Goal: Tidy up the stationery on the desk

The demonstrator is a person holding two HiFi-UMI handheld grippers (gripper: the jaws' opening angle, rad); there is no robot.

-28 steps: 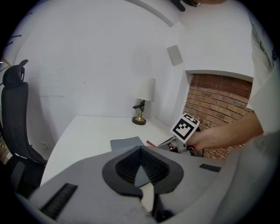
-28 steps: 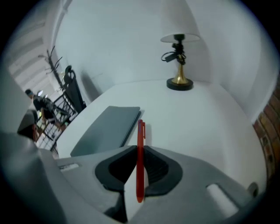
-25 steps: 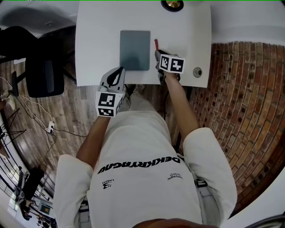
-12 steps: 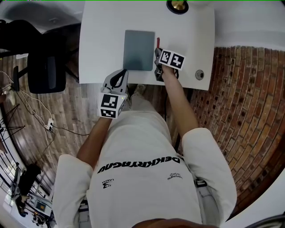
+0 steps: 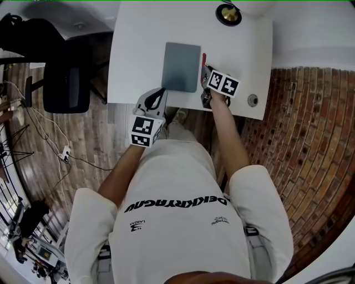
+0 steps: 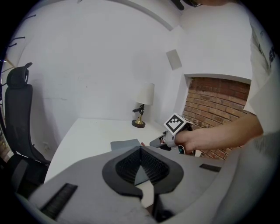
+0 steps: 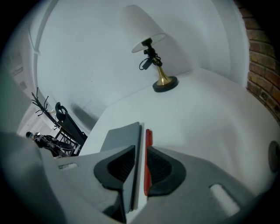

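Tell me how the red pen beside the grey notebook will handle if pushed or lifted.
The red pen looks thin and straight, so probably stiff and light. Lying flat on the smooth white desk, it may roll or slide under a sideways push. The grey notebook close along its left would likely stop it that way.

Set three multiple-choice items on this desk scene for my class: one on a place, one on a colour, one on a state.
1. Where does the red pen lie relative to the grey notebook?
A) on top of it
B) beside its right edge
C) beneath it

2. What colour is the lamp base?
A) gold
B) blue
C) green

3. The left hand-held gripper has its jaws:
A) wide apart
B) gripping the pen
C) closed, empty

Answers:
1 B, the pen lies alongside the notebook.
2 A, the round base shines gold.
3 C, its jaws meet with nothing between them.
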